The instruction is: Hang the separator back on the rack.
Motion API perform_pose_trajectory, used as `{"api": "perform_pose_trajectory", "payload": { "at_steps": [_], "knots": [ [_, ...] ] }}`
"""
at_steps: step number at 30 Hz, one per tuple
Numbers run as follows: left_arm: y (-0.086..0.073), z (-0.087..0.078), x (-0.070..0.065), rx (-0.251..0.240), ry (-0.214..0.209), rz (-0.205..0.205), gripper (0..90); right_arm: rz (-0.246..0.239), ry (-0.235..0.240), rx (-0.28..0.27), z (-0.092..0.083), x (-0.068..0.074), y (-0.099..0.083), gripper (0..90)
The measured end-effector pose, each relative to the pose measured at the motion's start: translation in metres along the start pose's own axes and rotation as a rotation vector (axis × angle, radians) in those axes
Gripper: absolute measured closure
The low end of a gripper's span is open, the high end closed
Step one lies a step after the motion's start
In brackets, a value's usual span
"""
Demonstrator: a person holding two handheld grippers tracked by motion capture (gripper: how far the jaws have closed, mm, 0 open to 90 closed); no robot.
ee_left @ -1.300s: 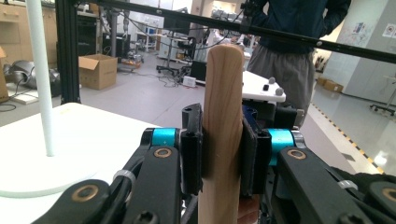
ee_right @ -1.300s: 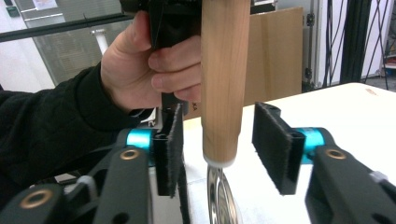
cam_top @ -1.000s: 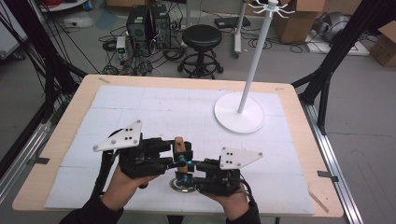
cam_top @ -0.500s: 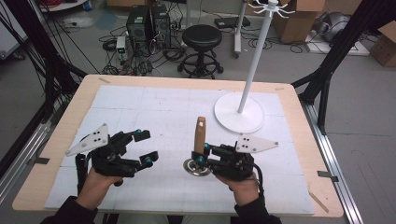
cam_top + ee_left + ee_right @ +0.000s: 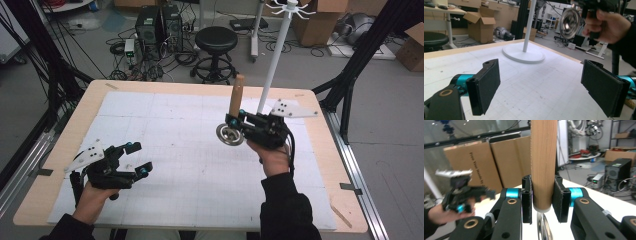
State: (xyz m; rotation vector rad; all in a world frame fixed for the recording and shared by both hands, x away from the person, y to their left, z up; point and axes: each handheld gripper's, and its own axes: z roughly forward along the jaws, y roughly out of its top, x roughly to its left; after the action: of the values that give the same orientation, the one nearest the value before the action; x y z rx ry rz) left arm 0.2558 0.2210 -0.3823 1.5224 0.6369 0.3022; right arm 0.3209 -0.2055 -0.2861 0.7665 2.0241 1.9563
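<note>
right gripper lifts a wooden-handled strainer, left gripper empty

the right gripper (image 5: 235,121) pinches the strainer's wooden handle (image 5: 543,162), which stands upright with the metal bowl (image 5: 230,135) hanging below, above the table's (image 5: 95,100) centre-right. at seven o'clock from it, well apart, the left gripper (image 5: 134,157) has just been opening, its jaws now spread with nothing between them.

Your strainer (image 5: 231,131) is up off the table, right of centre, held by the right gripper (image 5: 241,125) w/ jaws clamped on the handle (image 5: 543,162). The handle is a plain wooden cylinder, standing approx. upright. The round metal bowl (image 5: 569,23) (shiny, small) hangs at the lower end, turned on edge, facing left.
</note>
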Motion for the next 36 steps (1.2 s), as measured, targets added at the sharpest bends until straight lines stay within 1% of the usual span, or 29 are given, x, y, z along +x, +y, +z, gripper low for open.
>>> {"api": "perform_pose_trajectory", "payload": {
  "at_steps": [5,7,10,11,12,13,19,22,26,27,31,34,36],
  "knots": [
    [-0.003,-0.001,0.003,0.025,0.006,0.013,16.2,0.005,-0.050,-0.002,0.006,-0.019,0.018,72.5],
    [-0.003,-0.003,0.003,0.023,0.008,0.014,16.2,0.009,-0.070,-0.003,0.008,-0.026,0.022,72.5],
    [-0.004,-0.006,0.006,0.010,0.013,0.001,16.2,0.011,-0.098,0.003,0.010,-0.036,0.031,72.5],
    [-0.005,-0.007,0.007,0.009,0.015,-0.004,16.2,0.012,-0.107,0.002,0.010,-0.038,0.034,72.5],
    [-0.005,-0.007,0.007,0.010,0.017,0.002,16.2,0.011,-0.111,-0.002,0.010,-0.041,0.038,72.5],
    [-0.005,-0.007,0.007,0.005,0.022,0.000,16.2,0.014,-0.118,-0.005,0.011,-0.044,0.043,72.5],
    [-0.005,-0.007,0.008,0.015,0.020,0.009,16.4,0.019,-0.159,-0.015,0.015,-0.058,0.068,72.5],
    [-0.005,-0.007,0.008,0.011,0.018,0.000,16.6,0.025,-0.183,-0.018,0.018,-0.064,0.079,72.5],
    [-0.006,-0.007,0.008,0.011,0.017,-0.003,16.6,0.040,-0.217,-0.037,0.020,-0.073,0.091,72.5],
    [-0.006,-0.007,0.008,0.008,0.017,-0.005,16.7,0.039,-0.231,-0.039,0.020,-0.074,0.094,72.5],
    [-0.005,-0.007,0.008,0.008,0.013,-0.005,16.9,0.055,-0.260,-0.044,0.021,-0.081,0.099,72.5],
    [-0.005,-0.007,0.008,0.003,0.011,-0.009,16.9,0.070,-0.288,-0.026,0.022,-0.086,0.100,72.5],
    [-0.005,-0.007,0.008,0.004,0.013,-0.010,17.0,0.084,-0.295,-0.039,0.023,-0.088,0.101,72.6]
  ]
}}
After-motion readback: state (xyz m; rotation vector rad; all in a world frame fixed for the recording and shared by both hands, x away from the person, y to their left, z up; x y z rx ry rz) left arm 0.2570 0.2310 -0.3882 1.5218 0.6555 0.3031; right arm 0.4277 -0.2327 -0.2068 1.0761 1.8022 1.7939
